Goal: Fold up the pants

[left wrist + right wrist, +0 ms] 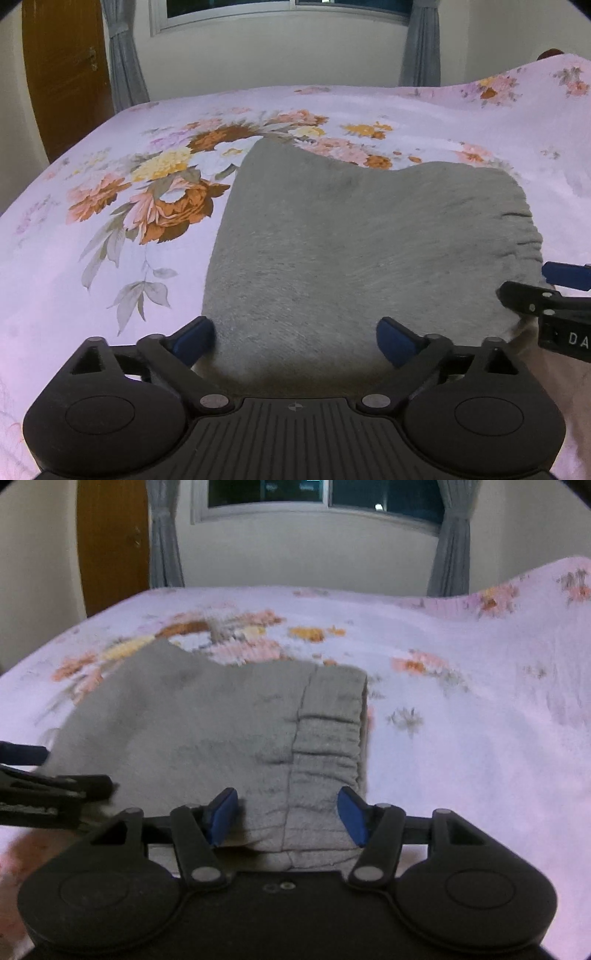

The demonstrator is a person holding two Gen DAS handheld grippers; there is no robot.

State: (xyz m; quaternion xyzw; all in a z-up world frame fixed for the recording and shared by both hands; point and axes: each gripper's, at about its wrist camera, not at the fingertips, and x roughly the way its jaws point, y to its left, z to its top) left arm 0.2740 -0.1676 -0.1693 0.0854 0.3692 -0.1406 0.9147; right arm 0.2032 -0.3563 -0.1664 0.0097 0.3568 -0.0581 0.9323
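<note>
Grey pants [362, 240] lie crosswise, waistband rightward; both grippers' [295, 341] [288, 818] jaws spread wide.

Pants [362, 240] on bed [110, 295], waistband [328, 731] at right. Left tool [295, 339] at near edge, right tool [288, 812] beside it over waistband. Window [280, 11] behind bed, door [62, 74] far left.

Bedsheet [110, 280] open left and right — pants [351, 240] fill middle.
</note>
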